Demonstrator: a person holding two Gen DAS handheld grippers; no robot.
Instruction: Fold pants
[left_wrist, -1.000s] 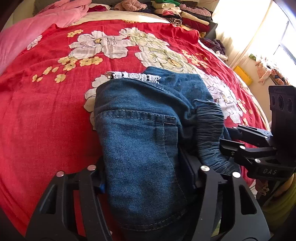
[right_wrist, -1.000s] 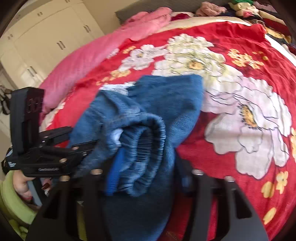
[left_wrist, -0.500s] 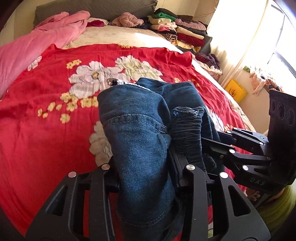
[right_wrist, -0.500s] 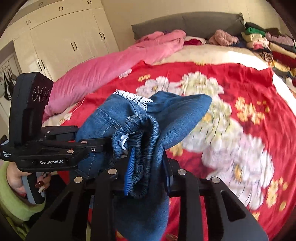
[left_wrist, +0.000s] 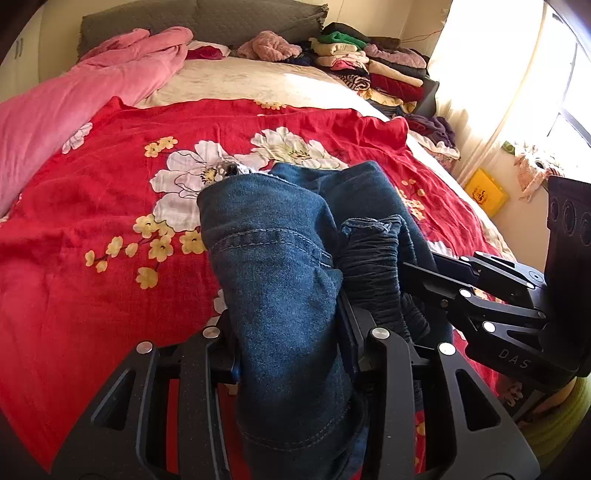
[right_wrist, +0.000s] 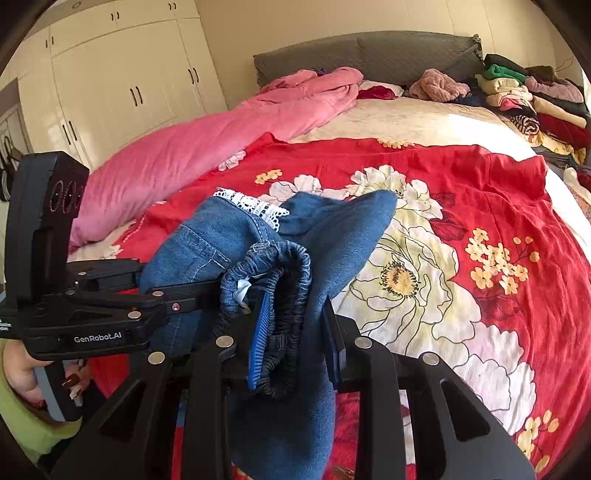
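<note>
The blue denim pants (left_wrist: 266, 229) are bunched into a folded bundle and held up above the red floral blanket (left_wrist: 92, 295). My left gripper (left_wrist: 288, 325) is shut on the pocket side of the denim. My right gripper (right_wrist: 295, 314) is shut on the gathered elastic waistband (right_wrist: 288, 266), with a blue pad pressed against it. A white lace trim (right_wrist: 255, 206) shows at the bundle's far end. In the left wrist view the right gripper (left_wrist: 410, 273) comes in from the right. In the right wrist view the left gripper (right_wrist: 207, 291) comes in from the left, held by a hand (right_wrist: 22, 373).
A pink duvet (right_wrist: 207, 147) lies along the bed's left side. Stacked folded clothes (left_wrist: 373, 66) sit at the far right by the grey headboard (right_wrist: 369, 51). White wardrobes (right_wrist: 122, 81) stand on the left. A bright window and a yellow object (left_wrist: 487, 192) are beside the bed on the right.
Both grippers closed tighter on the pants and rose, lifting the bundle off the blanket. Both views now show more of the headboard and the room.
</note>
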